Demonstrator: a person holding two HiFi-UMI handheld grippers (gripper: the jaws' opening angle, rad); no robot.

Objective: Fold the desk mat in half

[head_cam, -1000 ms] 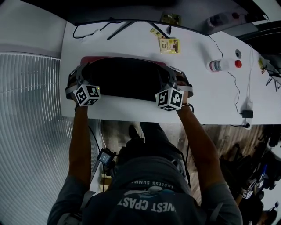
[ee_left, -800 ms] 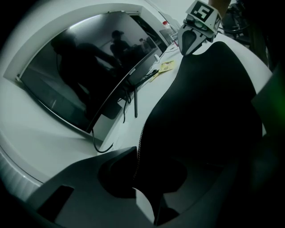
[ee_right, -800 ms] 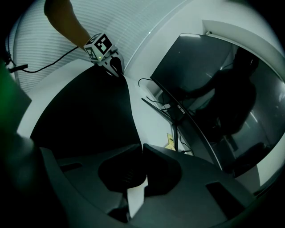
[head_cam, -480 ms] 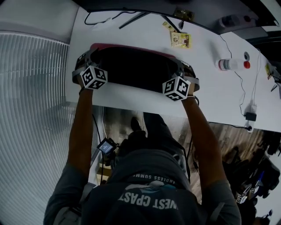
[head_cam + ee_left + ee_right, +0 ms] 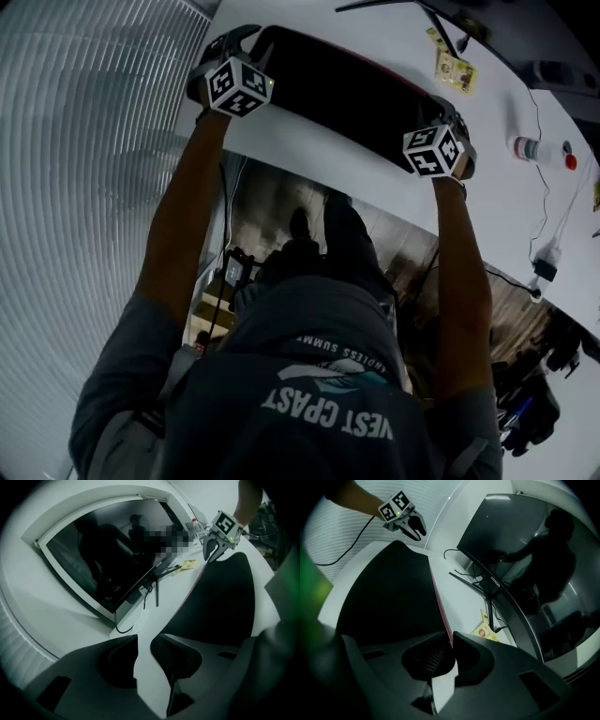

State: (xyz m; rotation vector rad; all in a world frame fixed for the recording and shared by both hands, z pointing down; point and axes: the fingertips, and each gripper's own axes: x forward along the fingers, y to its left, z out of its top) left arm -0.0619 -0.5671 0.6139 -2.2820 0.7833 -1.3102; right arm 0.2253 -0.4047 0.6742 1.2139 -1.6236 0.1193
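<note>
The desk mat (image 5: 347, 89) lies folded on the white table (image 5: 309, 141), black side up, with a pink edge showing along its far side. My left gripper (image 5: 232, 47) is at the mat's left end. Its jaws (image 5: 144, 641) are opening, with only bare table between them and the mat (image 5: 220, 602) off to their right. My right gripper (image 5: 452, 117) is at the mat's right end. Its jaws (image 5: 452, 641) are starting to open, still close together, and the mat's (image 5: 389, 597) pink edge runs into the narrow gap between them.
A large dark monitor (image 5: 511, 550) on a thin stand rises behind the mat, with cables trailing from it. A yellow packet (image 5: 453, 70) lies beyond the mat. A bottle (image 5: 539, 150) and a white cable with a plug (image 5: 547, 267) are at the right. The table's near edge runs just below the grippers.
The head view has swung, so the mat and both grippers now sit higher and slanted in the frame. The mat's bulging fold has flattened onto the table.
</note>
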